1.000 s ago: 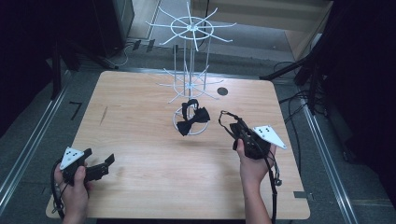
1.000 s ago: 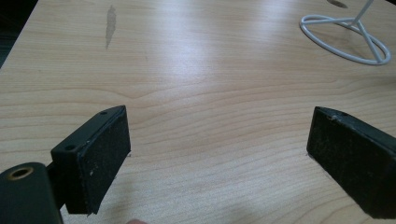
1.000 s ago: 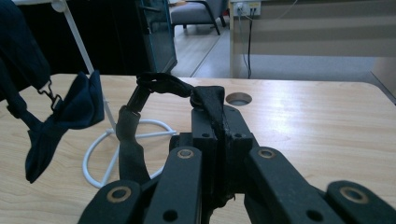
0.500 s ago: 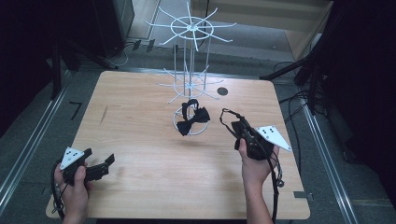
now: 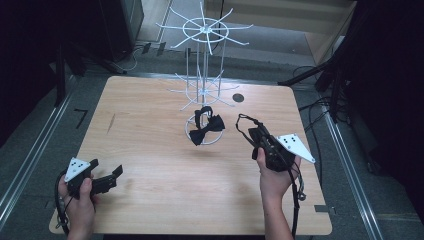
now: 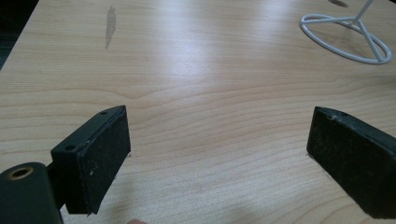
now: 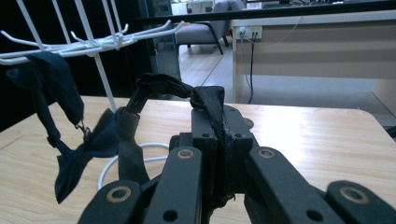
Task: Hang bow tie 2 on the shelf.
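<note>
the right tongs (image 7: pixel 219 140) are clenched on a thin black fabric strap (image 7: pixel 212 105), its lower end hidden between the jaws; a dark bow tie (image 5: pixel 206 131) hangs on the white wire rack (image 5: pixel 202 75) just beside. the left tongs (image 6: pixel 217 154) gape over bare wooden tabletop (image 6: pixel 210 84).

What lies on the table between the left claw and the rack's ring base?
Nothing: from the left claw to the ring base is bare wooden table, as the left gripper view shows.
</note>
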`<state>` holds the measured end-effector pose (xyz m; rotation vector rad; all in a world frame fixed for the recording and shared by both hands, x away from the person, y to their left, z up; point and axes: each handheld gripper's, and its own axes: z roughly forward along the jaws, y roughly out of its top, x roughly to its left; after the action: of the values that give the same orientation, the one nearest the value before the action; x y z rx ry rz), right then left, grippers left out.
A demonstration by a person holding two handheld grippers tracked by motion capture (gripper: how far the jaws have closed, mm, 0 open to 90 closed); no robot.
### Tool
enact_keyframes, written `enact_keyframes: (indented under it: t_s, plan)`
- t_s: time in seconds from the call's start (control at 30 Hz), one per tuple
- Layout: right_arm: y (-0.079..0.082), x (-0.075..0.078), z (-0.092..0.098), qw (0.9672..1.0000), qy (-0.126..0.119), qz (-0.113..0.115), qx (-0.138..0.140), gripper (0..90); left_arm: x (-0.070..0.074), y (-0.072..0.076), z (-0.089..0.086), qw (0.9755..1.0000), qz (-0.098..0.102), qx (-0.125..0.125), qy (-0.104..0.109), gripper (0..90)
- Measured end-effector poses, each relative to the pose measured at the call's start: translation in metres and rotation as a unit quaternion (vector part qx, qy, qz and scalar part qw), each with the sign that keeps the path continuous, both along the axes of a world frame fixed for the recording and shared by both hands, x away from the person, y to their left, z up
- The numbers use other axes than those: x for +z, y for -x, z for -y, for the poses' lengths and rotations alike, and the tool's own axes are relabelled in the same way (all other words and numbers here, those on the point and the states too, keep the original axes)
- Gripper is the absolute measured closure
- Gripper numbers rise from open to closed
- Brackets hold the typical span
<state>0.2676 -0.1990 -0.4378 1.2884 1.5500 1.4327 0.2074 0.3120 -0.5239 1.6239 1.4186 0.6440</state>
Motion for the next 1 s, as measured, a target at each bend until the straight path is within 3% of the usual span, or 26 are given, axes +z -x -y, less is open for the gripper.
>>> enact_keyframes:
  t_s: [0.53,1.0]
  plan:
    - [0.006,0.016,-0.008,0.9994,-0.013,0.029,0.013,87.2,0.000,0.000,0.000,1.0000,0.000,0.000,-0.001,6.9]
    - [0.005,0.027,-0.015,0.9988,-0.016,0.039,0.024,87.2,0.000,0.000,0.000,1.0000,-0.001,-0.002,0.001,6.9]
